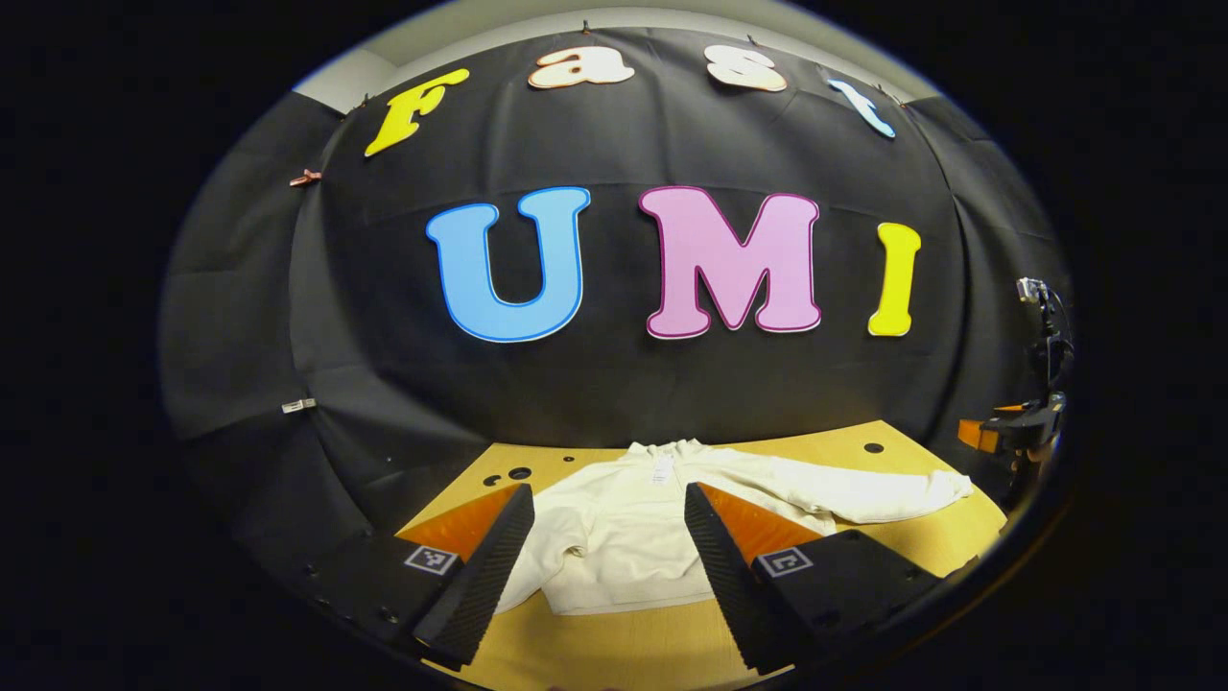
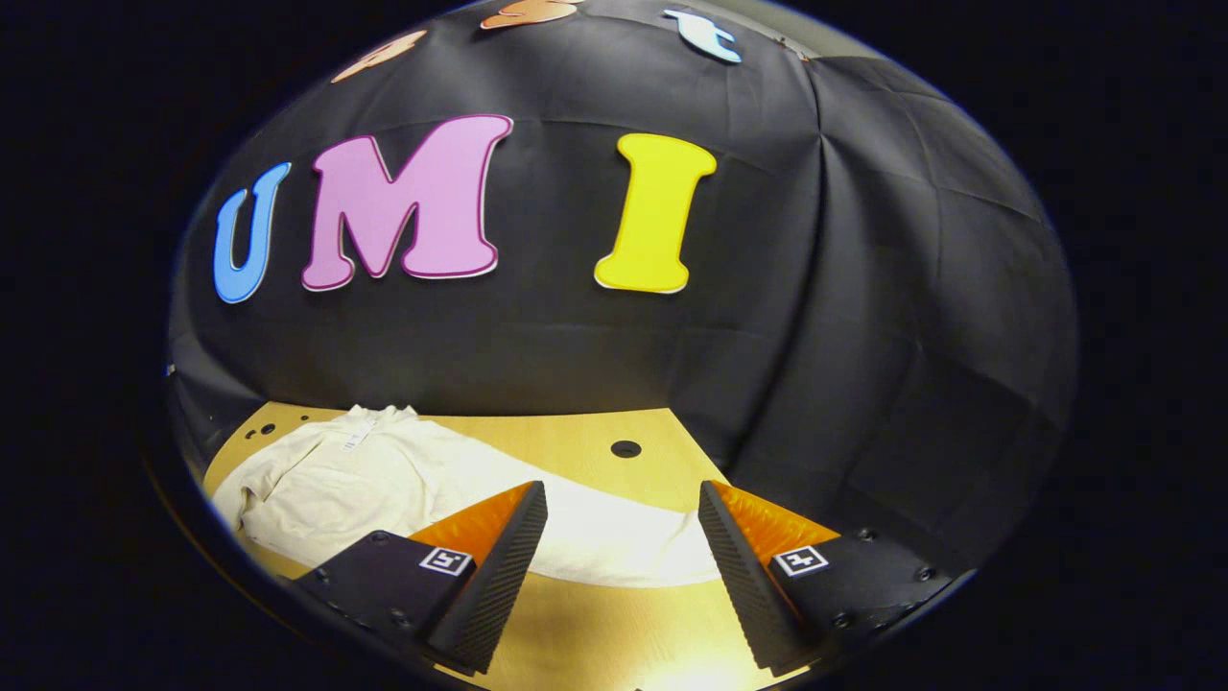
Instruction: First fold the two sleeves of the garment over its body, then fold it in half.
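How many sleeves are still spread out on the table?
1: the sleeve stretched out beside the garment. The other sleeve looks bunched against the body.

A plain cream-white garment point(image 1: 624, 537) lies on a yellowish wood-toned table point(image 1: 614, 643) before black cloth point(image 1: 614, 384)

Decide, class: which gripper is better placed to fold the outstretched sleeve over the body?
Probably the right gripper: its open fingers frame the outstretched sleeve lying on the table. The left gripper faces the garment's body.

Wooden table point(image 1: 921, 537) bears a cream garment point(image 1: 633, 537).
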A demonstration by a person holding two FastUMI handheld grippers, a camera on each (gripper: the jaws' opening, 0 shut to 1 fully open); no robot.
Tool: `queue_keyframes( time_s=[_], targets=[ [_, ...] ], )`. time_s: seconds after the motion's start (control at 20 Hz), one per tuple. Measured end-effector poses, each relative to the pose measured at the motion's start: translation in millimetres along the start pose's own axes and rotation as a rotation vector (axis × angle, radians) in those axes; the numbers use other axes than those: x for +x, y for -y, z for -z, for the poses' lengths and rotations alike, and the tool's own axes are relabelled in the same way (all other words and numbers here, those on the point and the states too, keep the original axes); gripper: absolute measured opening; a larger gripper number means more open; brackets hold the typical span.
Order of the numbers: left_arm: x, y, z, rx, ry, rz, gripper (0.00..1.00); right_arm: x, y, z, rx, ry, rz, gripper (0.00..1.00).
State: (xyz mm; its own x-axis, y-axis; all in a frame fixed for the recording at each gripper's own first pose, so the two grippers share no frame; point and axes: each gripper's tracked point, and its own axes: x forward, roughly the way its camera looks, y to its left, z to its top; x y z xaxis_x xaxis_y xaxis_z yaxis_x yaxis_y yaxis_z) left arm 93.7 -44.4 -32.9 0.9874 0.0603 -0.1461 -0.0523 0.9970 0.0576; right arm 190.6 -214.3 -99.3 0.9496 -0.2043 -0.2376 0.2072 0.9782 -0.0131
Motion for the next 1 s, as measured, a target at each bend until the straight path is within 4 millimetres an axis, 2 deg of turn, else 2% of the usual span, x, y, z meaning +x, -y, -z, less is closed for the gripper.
queue_keyframes(
  time_s=[0.3, 0.55, 0.8, 1.0],
  targets=[
    [15, 10, 7, 0.013, -0.032, -0.034, 0.97, 59, 58, 50, 0.001, -0.138, 0.103, 0.98],
    [18, 27, 23, -0.002, -0.080, -0.039, 0.97, 100, 99, 86, 0.026, -0.238, 0.159, 0.98],
    [22, 47, 26, 0.073, -0.088, -0.017, 0.97, 116, 135, 119, 0.050, -0.311, 0.232, 0.98],
    [25, 63, 28, 0.076, -0.091, 0.006, 0.99, 126, 140, 155, 0.101, -0.416, 0.232, 0.98]
  ],
)
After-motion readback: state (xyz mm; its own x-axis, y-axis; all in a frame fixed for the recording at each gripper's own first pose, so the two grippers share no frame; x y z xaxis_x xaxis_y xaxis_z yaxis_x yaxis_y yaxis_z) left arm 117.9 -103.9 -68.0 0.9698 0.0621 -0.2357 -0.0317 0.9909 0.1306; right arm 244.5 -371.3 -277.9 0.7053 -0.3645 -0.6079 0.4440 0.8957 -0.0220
